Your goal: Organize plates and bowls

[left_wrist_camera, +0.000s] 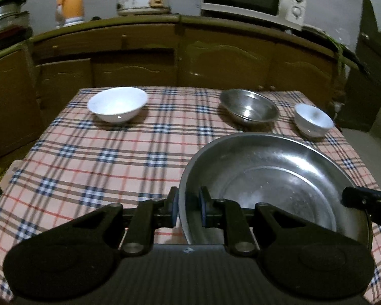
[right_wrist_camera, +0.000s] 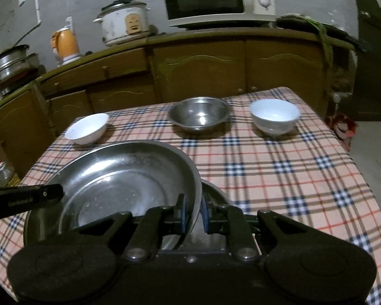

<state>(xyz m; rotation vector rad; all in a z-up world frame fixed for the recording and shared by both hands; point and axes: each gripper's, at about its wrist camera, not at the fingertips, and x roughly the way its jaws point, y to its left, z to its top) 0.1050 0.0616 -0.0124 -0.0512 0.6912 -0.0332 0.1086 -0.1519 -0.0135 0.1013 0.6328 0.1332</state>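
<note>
both claws are clamped on opposite rims of the big steel pan (left_wrist_camera: 274,185), left gripper (left_wrist_camera: 189,209) and right gripper (right_wrist_camera: 193,212), the steel bowl (left_wrist_camera: 249,108) straight ahead across the checked table (left_wrist_camera: 89,157).

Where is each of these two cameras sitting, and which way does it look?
Left wrist: on the left gripper, looking forward over its fingers, which clamp the large steel pan by its left rim; the right gripper's tip pokes in.
Right wrist: on the right gripper, clamping the pan's right rim; the left gripper's tip shows.
Shared: pan, checked tablecloth, three bowls, cabinets.
</note>
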